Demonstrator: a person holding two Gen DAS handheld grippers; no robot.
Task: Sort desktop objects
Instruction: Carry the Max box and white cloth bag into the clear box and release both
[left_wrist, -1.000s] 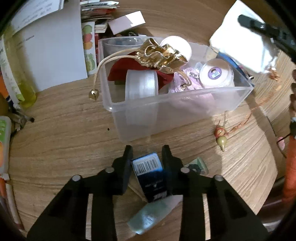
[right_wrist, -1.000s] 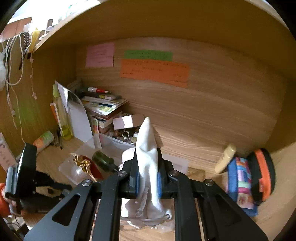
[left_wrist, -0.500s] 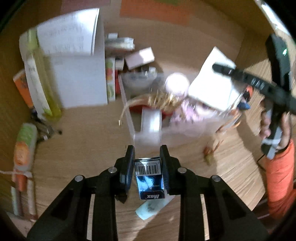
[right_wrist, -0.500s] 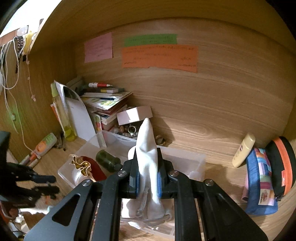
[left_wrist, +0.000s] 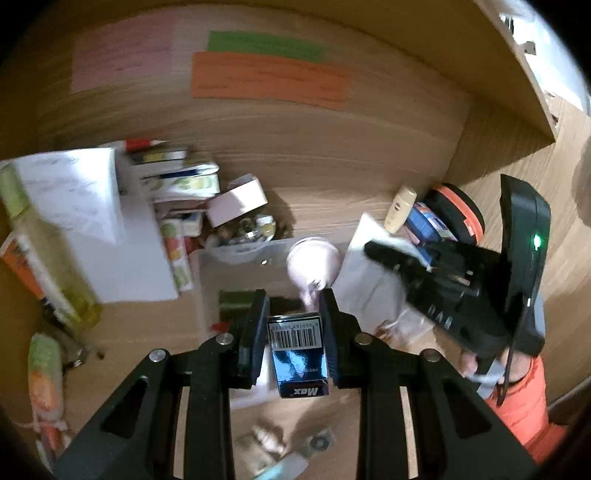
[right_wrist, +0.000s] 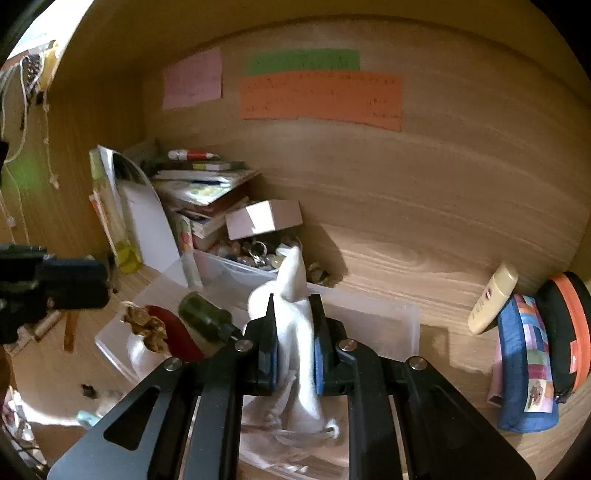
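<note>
Wooden desk (right_wrist: 424, 266) and back wall frame both views. Between the left gripper's (left_wrist: 293, 334) pinching jaws sits one blue barcoded box (left_wrist: 298, 352). One white cloth (right_wrist: 297, 332) stands squeezed between the right gripper's (right_wrist: 293, 343) jaws. Beyond both lies one clear bin (right_wrist: 373, 321); farther back, three paper notes (right_wrist: 319, 98) hang.

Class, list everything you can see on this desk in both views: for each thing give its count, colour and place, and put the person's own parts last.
Bin: one, clear, mid-desk.
Box: one, blue, in left claw.
Cloth: one, white, in right claw.
Notes: three, pink, green, orange, back wall.
Books: stack, mixed, back left.
Pink box: one, behind bin.
Tube: one, cream, leaning right.
Pouch: one, blue patchwork, right.
Case: one, black-orange, far right.
Left claw: black.
Right claw: black.
Sleeve: orange.
</note>
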